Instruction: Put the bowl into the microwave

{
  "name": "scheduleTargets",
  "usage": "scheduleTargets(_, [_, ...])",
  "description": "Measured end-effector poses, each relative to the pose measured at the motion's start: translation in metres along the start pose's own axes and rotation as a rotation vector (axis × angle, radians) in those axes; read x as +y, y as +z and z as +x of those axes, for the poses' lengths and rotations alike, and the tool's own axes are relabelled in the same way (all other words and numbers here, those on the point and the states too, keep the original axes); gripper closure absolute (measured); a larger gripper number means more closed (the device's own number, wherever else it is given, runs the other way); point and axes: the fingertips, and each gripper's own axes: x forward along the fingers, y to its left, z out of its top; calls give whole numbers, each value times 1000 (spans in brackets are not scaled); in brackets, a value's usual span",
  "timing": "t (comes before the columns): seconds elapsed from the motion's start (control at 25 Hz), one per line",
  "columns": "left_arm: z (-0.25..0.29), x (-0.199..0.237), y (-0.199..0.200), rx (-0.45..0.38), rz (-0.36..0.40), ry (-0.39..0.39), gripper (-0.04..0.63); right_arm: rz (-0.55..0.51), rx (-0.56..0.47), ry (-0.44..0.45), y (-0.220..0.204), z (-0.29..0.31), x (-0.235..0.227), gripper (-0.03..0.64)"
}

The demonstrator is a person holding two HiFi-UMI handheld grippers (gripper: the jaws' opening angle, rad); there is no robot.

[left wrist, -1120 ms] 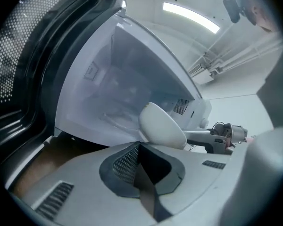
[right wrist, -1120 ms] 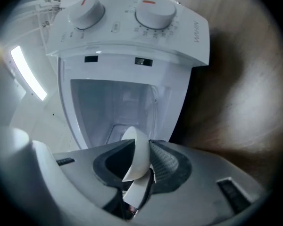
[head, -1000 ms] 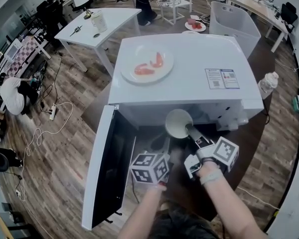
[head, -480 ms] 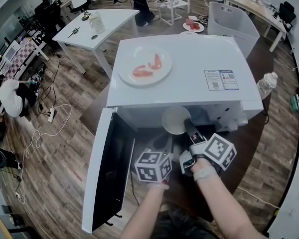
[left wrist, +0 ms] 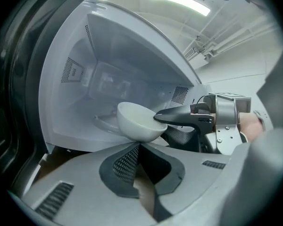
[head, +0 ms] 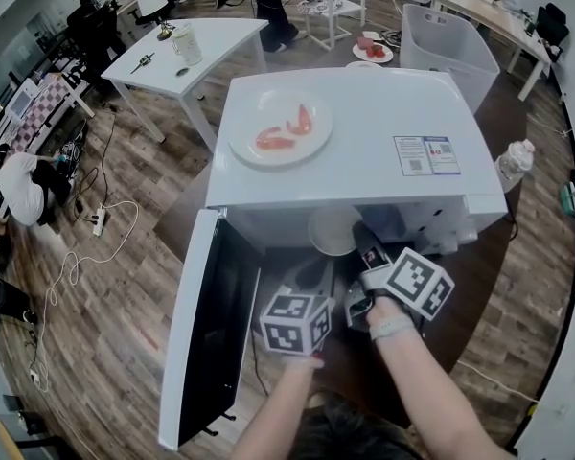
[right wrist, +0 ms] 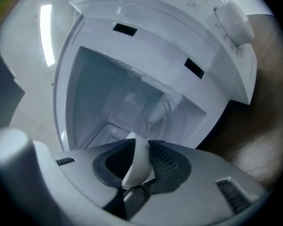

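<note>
A white bowl [head: 333,230] hangs at the mouth of the open white microwave [head: 364,132], partly under its top edge. My right gripper [head: 359,242] is shut on the bowl's near rim; the rim [right wrist: 139,166] shows pinched between its pads. In the left gripper view the bowl [left wrist: 139,122] is just above the glass turntable [left wrist: 101,121], with the right gripper [left wrist: 156,118] on its right side. My left gripper [head: 311,274] sits lower, in front of the cavity, shut with nothing in it. The microwave door [head: 216,324] stands swung out to the left.
On the microwave's top lie a plate [head: 281,127] with red food and a label sticker [head: 427,153]. A water bottle [head: 514,164] stands to the right. Behind are a white table [head: 187,51] and a plastic bin [head: 446,41]. A person [head: 24,185] crouches at the left.
My right gripper has carried the bowl forward, from in front of the opening to partly inside the cavity. The left gripper has stayed almost where it was.
</note>
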Motion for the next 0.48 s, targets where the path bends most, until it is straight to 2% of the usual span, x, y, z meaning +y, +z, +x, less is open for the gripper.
scheduleTargets(0.12, [0,2,2,11,9,0,595,-33,-1,1,3,5,4,522])
scheduleTargets(0.36, [-1,2,10,34,48,-5,595,-165,7,10,10,14,13,531])
scheduleTargets(0.48, [-5,-1,12,32,34,-25,595,-199,15,15,12,16,14,531])
